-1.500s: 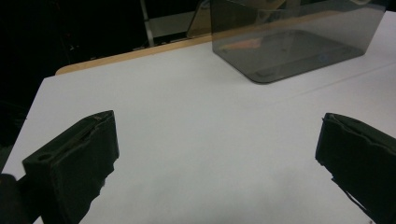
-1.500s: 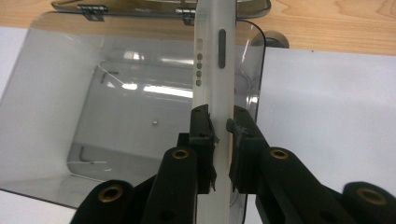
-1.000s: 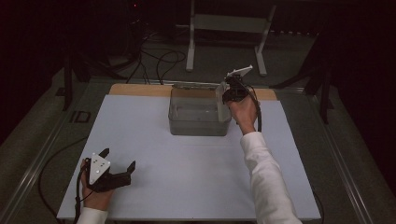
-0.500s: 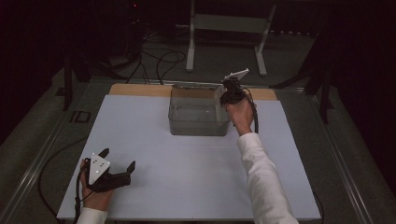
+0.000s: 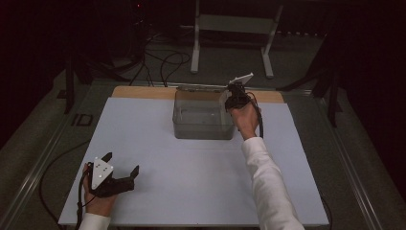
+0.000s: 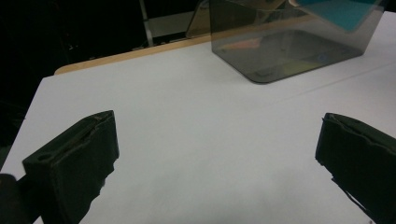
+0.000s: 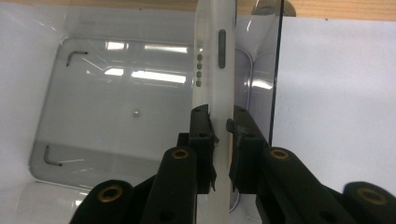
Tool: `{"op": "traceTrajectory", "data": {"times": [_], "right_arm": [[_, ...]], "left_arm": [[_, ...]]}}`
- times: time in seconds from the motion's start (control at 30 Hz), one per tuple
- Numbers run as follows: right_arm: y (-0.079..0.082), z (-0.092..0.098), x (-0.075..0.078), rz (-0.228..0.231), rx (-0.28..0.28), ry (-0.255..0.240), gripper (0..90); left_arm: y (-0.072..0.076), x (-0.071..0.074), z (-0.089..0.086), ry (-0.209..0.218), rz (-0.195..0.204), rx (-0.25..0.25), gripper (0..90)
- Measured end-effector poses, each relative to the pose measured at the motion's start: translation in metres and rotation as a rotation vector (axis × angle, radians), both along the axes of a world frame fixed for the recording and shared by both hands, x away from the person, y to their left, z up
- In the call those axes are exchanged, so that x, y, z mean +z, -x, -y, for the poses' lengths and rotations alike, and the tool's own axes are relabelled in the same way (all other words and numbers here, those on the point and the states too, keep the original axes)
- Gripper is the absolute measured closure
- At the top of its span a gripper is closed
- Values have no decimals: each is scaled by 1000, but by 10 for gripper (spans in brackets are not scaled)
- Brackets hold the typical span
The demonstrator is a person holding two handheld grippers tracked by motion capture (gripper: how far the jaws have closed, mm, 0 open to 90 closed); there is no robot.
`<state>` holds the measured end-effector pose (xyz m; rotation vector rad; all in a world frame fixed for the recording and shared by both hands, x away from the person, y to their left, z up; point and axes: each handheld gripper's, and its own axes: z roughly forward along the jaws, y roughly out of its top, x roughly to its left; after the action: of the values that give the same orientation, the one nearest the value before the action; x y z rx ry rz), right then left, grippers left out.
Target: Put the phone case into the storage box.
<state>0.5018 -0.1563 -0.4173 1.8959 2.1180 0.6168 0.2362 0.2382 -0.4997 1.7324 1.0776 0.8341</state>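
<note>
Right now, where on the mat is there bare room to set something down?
Bare: the wide white mat between the clear bin and the open left gripper, plus the strip left of the bin. Crowded: the bin's right end, where the right gripper holds a flat white piece over it.

Dim, dark surroundings; glare streaks on the clear bin (image 7: 140, 70); near tongs blurred.

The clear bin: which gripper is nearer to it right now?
Right. The right gripper is over the clear bin's right rim, shut on a white flat piece. The left gripper sits open, far toward the near-left corner.
</note>
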Motion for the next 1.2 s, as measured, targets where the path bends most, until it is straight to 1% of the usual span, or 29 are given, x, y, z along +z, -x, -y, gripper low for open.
{"op": "traceTrajectory", "data": {"times": [0.2,0.37,0.47,0.57,0.7,0.77,1.2], "right_arm": [[-1,0,-4,-7,-3,14,814],[-1,0,-7,-12,-6,13,814],[-1,0,-11,-20,-10,14,813],[-1,0,-14,-26,-9,26,813],[-2,-1,-19,-35,-18,21,812],[-2,-1,-21,-39,-19,28,812],[-4,-4,-24,-50,-36,52,812]], "left_arm": [[0,0,0,-2,-2,-1,2],[0,0,0,-2,-1,-2,2],[0,0,0,-3,-1,-1,2],[0,0,0,-2,-1,-1,2],[0,0,0,-2,-2,-1,2],[0,0,0,-2,-1,-2,2],[0,0,0,-1,-1,-3,2]]}}
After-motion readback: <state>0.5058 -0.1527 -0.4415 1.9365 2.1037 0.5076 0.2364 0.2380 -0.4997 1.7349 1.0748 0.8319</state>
